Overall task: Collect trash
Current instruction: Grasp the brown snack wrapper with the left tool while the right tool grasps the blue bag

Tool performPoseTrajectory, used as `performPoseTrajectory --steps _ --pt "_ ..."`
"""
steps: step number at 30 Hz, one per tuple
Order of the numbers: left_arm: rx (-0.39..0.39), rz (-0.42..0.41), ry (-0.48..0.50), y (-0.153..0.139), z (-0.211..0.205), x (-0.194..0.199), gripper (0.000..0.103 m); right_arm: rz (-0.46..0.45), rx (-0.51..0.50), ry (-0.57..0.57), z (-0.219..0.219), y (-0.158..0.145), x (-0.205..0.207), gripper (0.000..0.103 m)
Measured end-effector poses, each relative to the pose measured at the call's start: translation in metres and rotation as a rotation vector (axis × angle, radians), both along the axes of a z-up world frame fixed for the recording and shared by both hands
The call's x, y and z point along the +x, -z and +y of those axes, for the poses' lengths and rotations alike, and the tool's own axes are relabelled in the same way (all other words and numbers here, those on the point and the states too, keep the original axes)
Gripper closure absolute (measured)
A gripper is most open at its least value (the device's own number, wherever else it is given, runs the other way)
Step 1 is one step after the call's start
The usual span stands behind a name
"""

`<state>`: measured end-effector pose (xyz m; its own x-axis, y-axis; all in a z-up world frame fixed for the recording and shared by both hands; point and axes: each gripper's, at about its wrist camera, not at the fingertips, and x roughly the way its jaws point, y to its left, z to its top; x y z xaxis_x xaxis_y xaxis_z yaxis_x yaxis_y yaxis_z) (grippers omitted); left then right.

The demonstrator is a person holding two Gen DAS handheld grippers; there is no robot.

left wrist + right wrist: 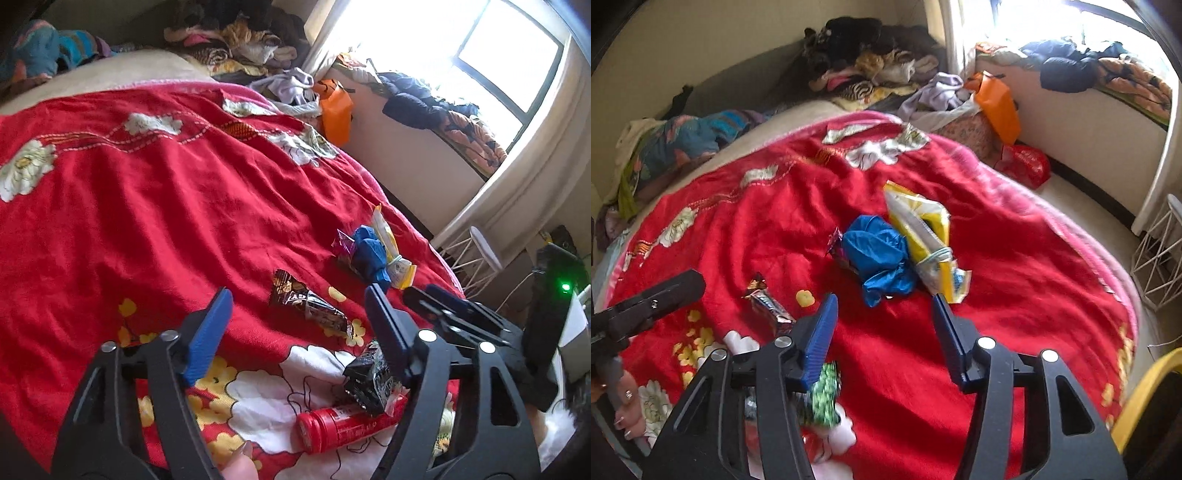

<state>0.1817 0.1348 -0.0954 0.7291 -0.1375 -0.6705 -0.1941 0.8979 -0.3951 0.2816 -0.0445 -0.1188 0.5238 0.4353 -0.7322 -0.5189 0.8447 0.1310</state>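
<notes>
The bed (1015,258) is filling both views, with its red flowered blanket (147,206) spreading right up under your tools. Clothes are piling up at the far end (871,70), and an orange bag (997,107) is leaning by the ledge under the bright window (480,55).

Your trash is lying in a loose cluster on the blanket. A yellow packet (923,236) is sitting farthest out, touching a crumpled blue glove (879,258), with a small purple wrapper (343,245) tucked against the glove's other side. Nearer you, a dark brown wrapper (310,310) is lying apart from that pile. Closest in, a red tube (343,424) is lying under a black crumpled packet (369,384).

Your left hand-held gripper (299,325) is hovering partly open above the brown wrapper, gripping nothing; the black packet is sitting just beside its right finger. Your right hand-held gripper (886,332) is also standing partly open over bare blanket just short of the glove, with nothing between the pads; a green patterned wrapper (822,398) is peeking out behind its left finger, and you can't tell whether it is touching.
</notes>
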Motion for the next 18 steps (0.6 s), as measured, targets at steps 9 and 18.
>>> performPoseTrajectory --steps 9,18 --pt "-0.036 0.05 0.034 0.016 0.001 0.023 0.052 0.094 0.025 0.002 0.016 0.024 0.033 0.078" --pt "-0.068 0.127 0.039 0.038 -0.001 0.043 0.056 0.109 0.071 -0.022 0.01 0.021 0.027 0.098"
